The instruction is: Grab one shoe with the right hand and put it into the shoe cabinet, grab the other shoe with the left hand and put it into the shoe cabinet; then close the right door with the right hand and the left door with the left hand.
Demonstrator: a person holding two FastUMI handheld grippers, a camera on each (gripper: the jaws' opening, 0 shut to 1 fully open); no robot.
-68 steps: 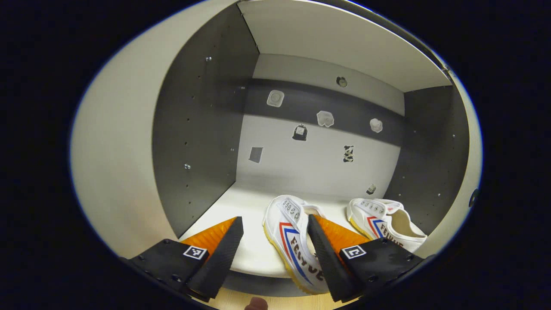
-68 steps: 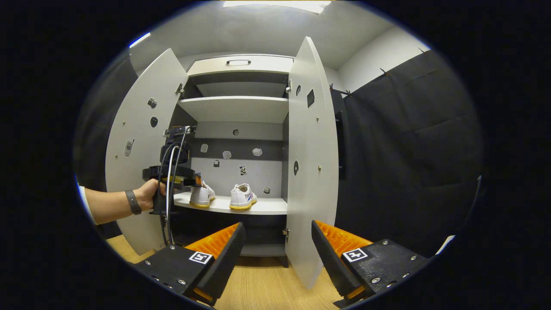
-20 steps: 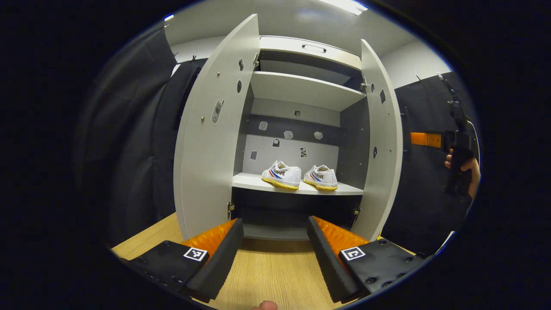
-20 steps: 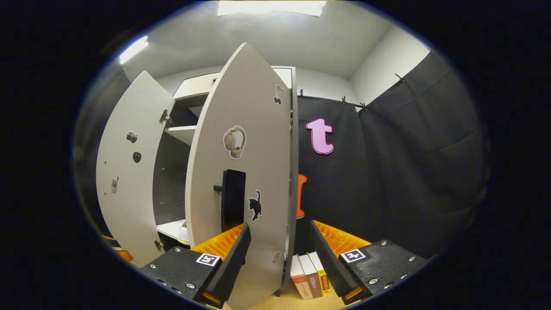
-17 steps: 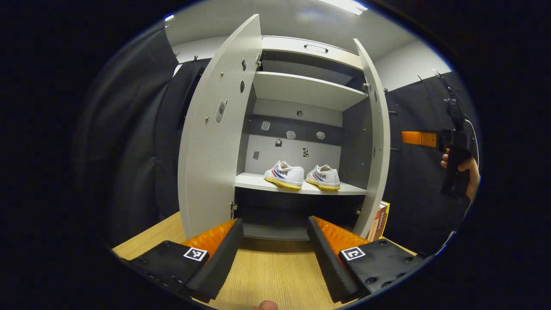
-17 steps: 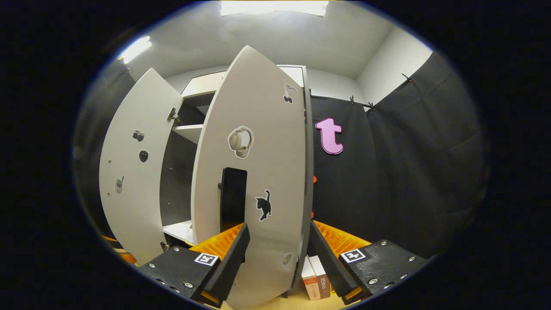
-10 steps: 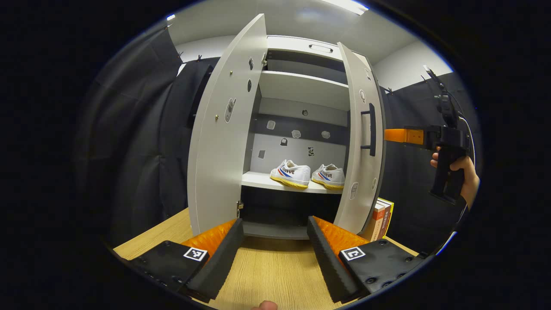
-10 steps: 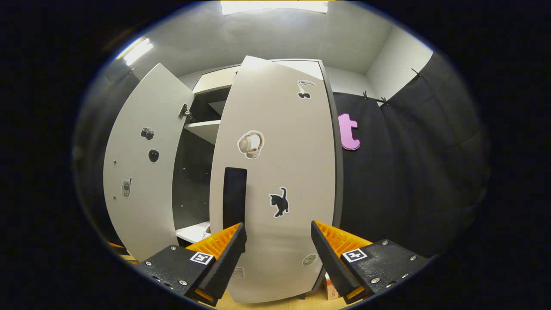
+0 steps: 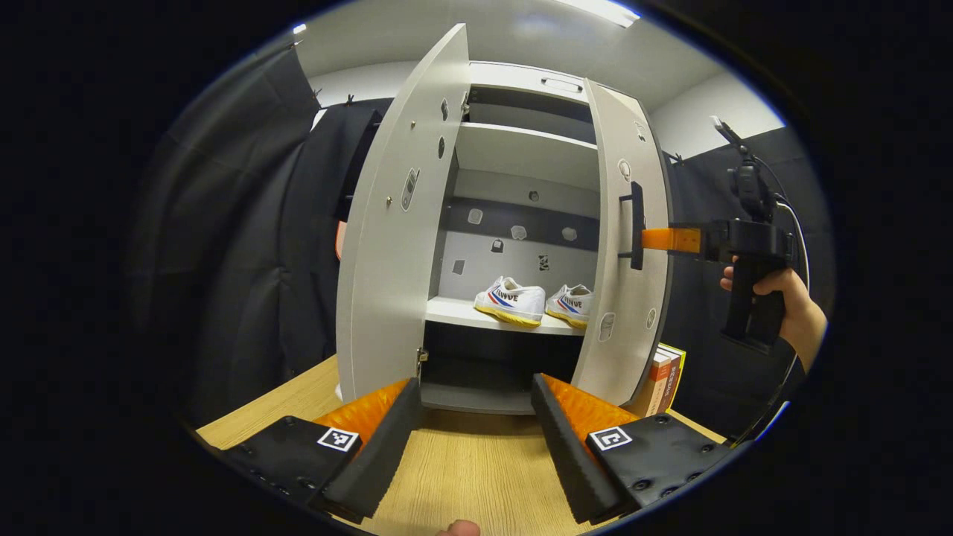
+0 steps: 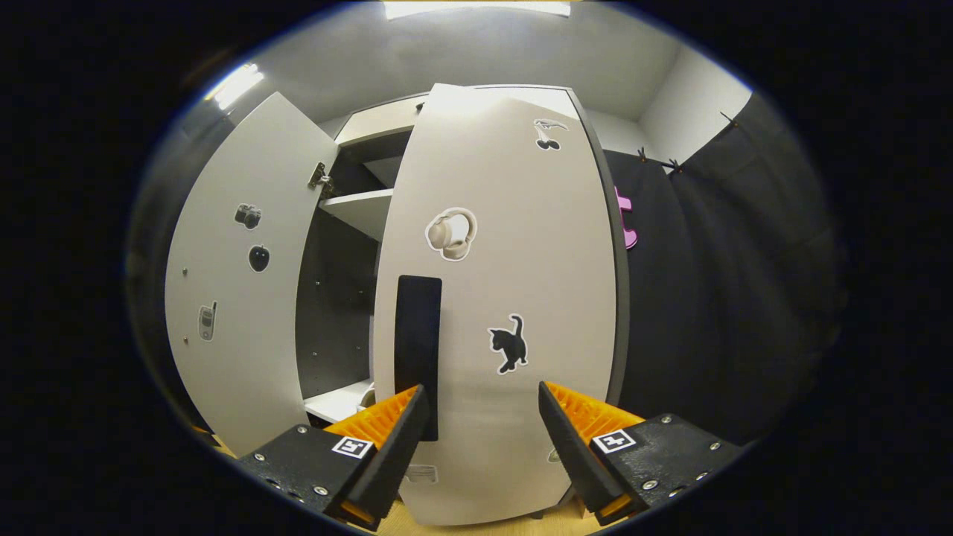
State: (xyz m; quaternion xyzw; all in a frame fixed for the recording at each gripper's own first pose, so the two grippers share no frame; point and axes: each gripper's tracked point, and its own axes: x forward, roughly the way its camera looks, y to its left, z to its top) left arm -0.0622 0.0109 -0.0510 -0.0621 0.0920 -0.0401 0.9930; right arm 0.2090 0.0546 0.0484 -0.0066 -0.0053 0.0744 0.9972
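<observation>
Two white shoes stand side by side on the cabinet's middle shelf, one (image 9: 512, 301) on the left and the other (image 9: 575, 304) half hidden behind the right door (image 9: 625, 298). That door stands partly swung in. In the left gripper view my right gripper (image 9: 655, 240), held by a hand (image 9: 782, 301), has its tips at the door's outer face beside the black handle (image 9: 635, 225). In the right gripper view the right gripper (image 10: 480, 406) is open, close to the door face (image 10: 521, 260) and handle (image 10: 418, 335). My left gripper (image 9: 473, 406) is open, low before the cabinet, holding nothing. The left door (image 9: 387, 246) stands wide open.
Several books (image 9: 659, 376) stand on the wooden floor (image 9: 461, 476) just right of the cabinet, behind the right door. An upper shelf (image 9: 521, 152) sits above the shoes. Black cloth walls close in on both sides. The left door (image 10: 238, 283) carries small stickers.
The right door has swung further toward shut with my right gripper following its outer face. My left gripper drew back from the shelf earlier and has since barely moved.
</observation>
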